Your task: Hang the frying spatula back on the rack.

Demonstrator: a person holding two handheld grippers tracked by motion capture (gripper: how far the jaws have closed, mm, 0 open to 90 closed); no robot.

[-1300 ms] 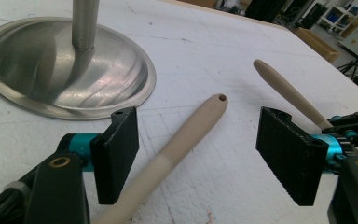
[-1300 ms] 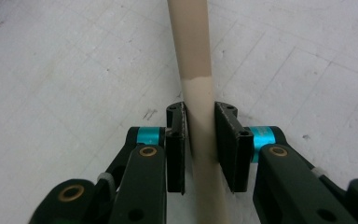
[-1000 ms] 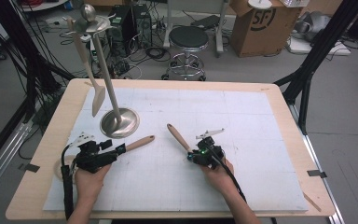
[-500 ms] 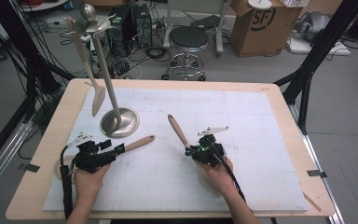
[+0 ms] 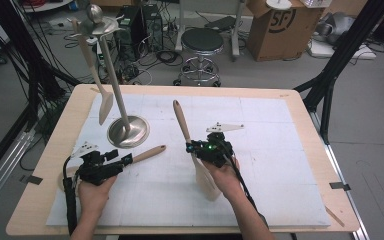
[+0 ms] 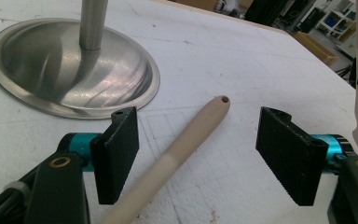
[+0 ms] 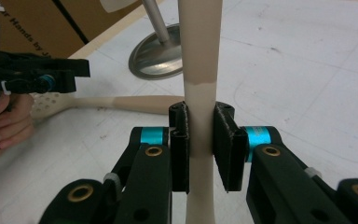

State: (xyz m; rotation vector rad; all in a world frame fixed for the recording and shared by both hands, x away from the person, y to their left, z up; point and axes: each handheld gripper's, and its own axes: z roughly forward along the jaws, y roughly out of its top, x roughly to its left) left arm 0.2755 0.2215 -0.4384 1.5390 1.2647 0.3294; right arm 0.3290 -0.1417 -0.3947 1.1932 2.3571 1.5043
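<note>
A wooden spatula is clamped in the right tongs, the jaws being pressed flat against both sides of its handle just below the colour change in the wood; it is held lifted and tilted, handle end pointing away from the person and blade toward them, presumably so that the hole at the handle tip can be brought up to the hanging stand. The left tongs are spread wide and set astride the handle of a second utensil, which lies flat on the tabletop just beside the stand's round steel base; nothing is gripped there yet, and the straddling position is judged to be a preparation for closing on that handle (its perforated head is seen in the right gripper view, near the person's left hand). One more spatula is already hung from the stand's top disc, well above the tabletop. Counted up: three wooden utensils, one stand, two tongs, and two hands by which they are held.
</note>
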